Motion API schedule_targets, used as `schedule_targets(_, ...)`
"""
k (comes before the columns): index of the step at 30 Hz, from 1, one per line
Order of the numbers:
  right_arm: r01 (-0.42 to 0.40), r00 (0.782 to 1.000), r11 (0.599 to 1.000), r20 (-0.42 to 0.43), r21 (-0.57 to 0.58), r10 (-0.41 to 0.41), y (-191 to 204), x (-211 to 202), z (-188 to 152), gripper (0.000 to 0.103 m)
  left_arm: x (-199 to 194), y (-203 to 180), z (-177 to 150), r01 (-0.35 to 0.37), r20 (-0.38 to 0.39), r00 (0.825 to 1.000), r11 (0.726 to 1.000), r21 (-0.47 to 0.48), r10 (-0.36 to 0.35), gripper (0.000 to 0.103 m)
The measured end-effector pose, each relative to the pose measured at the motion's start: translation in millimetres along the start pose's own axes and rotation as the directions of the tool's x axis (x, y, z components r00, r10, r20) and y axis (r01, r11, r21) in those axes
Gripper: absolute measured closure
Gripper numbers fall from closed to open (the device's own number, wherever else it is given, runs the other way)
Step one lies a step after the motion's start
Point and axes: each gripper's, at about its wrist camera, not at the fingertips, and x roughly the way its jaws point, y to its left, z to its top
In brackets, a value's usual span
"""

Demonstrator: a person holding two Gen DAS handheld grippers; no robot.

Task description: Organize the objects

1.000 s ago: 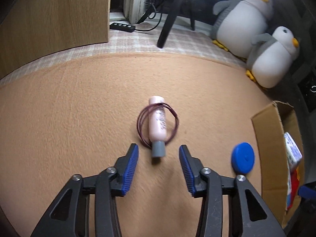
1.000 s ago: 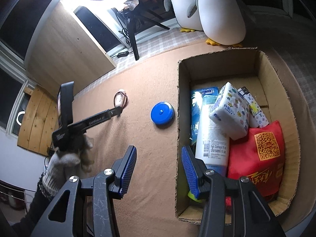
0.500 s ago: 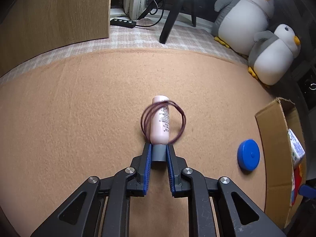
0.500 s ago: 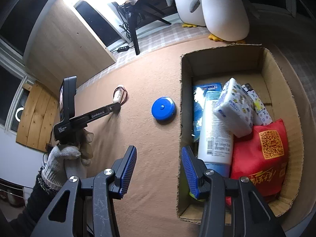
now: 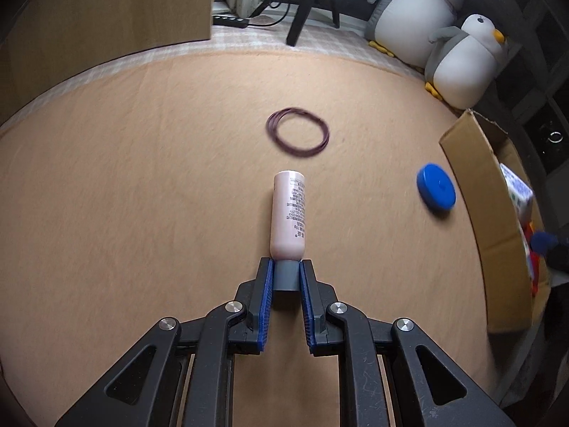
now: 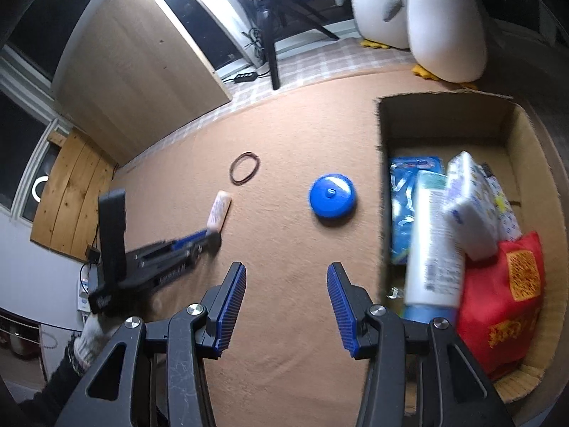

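Pink plastic, smooth and round, makes the little bottle (image 5: 288, 213) a slippery thing to carry, and the left claw (image 5: 287, 277) has it only by the grey cap (image 5: 286, 277) at one end. The whole pink body sticks out beyond the blue pads (image 5: 266, 302), so its weight may lever it downward or twist it loose on the way to the cardboard box (image 6: 533, 185). A quick swing would make that more likely, in my judgement. A drop would land it back on the tan felt mat (image 5: 142, 195), where it might roll.

The dark red rubber bands (image 5: 298, 131) lie in a loose ring further toward the far edge of the mat, clear of the bottle and untouched. The blue round lid (image 6: 332, 195) sits between the bottle and the box, near the box's left wall; a low carry could knock it. The box is crowded with packets and a tall white bottle (image 6: 432, 242), so the pink one may perch on top rather than settle.

The left claw is clenched tight on the cap, pads pressing both sides. The right claw (image 6: 286, 306) hangs above bare mat just left of the box, jaws partly apart, gripping and touching nothing.
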Motion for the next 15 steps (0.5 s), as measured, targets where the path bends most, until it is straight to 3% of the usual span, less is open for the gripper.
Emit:
schedule_targets(10,0.027,1.0,0.997,-0.014,-0.071,-0.028,40,47,39,0.052,-19,50,-10,-0.073,0.043,0.996,0.994,-0.088,0.077,0.087)
schedule_targets(15,0.045,0.998,0.994,-0.04,-0.096,-0.049,60,81,58,0.052,-25,67,-15,-0.064,0.045,0.997,0.992,-0.113,0.069,0.087)
